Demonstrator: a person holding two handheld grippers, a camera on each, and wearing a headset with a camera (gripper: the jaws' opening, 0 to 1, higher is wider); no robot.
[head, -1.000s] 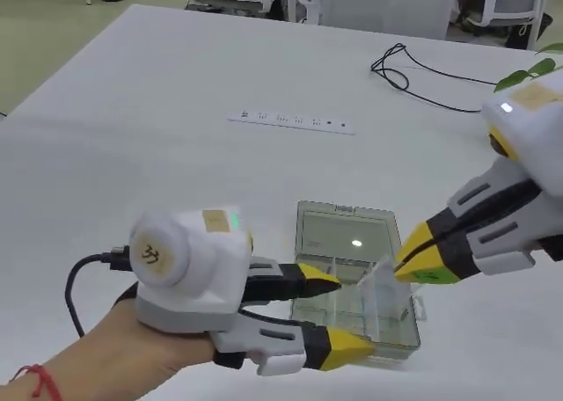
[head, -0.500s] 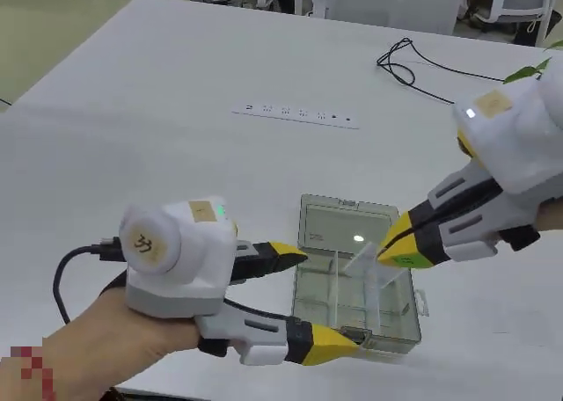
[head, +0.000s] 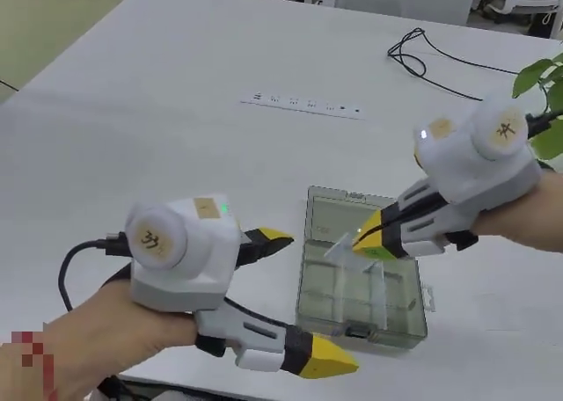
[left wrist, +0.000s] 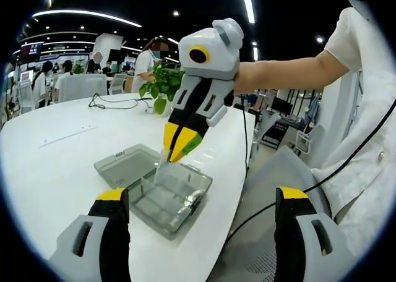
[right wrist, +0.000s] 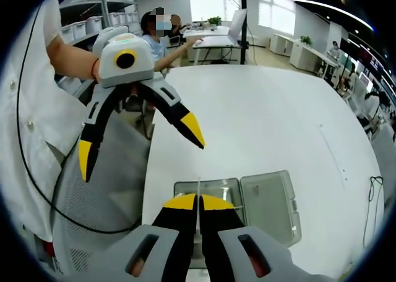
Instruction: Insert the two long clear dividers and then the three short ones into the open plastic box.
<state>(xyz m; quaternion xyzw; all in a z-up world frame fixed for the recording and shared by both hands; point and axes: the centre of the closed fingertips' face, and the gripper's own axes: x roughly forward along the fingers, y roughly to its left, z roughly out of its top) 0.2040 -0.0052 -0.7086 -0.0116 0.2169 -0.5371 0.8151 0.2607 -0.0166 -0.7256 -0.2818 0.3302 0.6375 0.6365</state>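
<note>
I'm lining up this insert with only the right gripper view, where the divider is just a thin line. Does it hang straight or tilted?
Observer: Tilted. In the head view the clear divider slants down from the right gripper, which is shut on it, over the deep half of the box.
Operator: And the other one, is it touching the box?
Observer: No. In the left gripper view the left gripper is open, and the box lies beyond both tips, apart from them.
Operator: Is anything slotted in already?
Observer: The head view shows faint clear walls crossing inside the deep half. I cannot count them.
</note>
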